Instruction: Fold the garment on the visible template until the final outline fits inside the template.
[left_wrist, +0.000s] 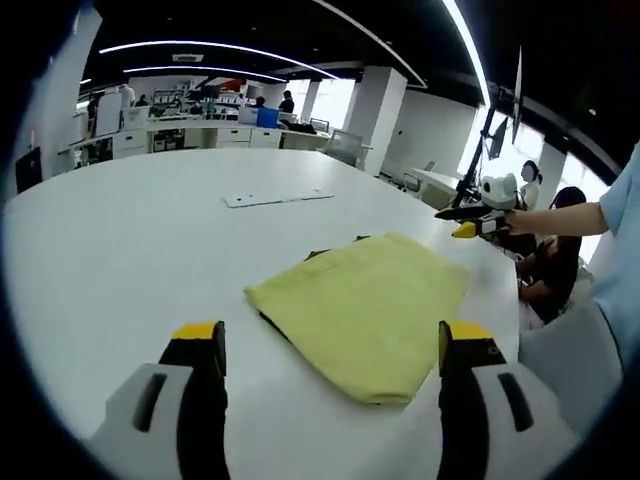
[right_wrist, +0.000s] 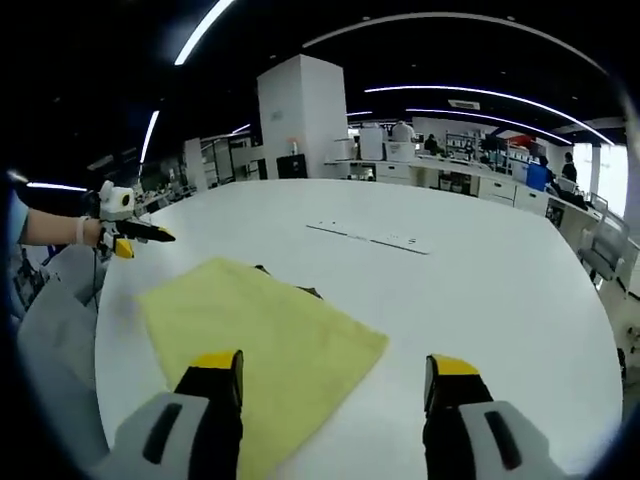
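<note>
Fingers spread wide on both sides, nothing between them! Ahead of the left gripper (left_wrist: 331, 352), the folded yellow garment (left_wrist: 365, 305) lies flat on the white surface (left_wrist: 130, 240), a dark edge of something peeking from under its far side. Beyond it, a thin white strip (left_wrist: 277, 197). The right gripper (right_wrist: 331, 382) hovers over the garment's near corner, its left finger above the cloth. Office desks (right_wrist: 450, 175) and seated people (left_wrist: 548, 262) ring the surface.
</note>
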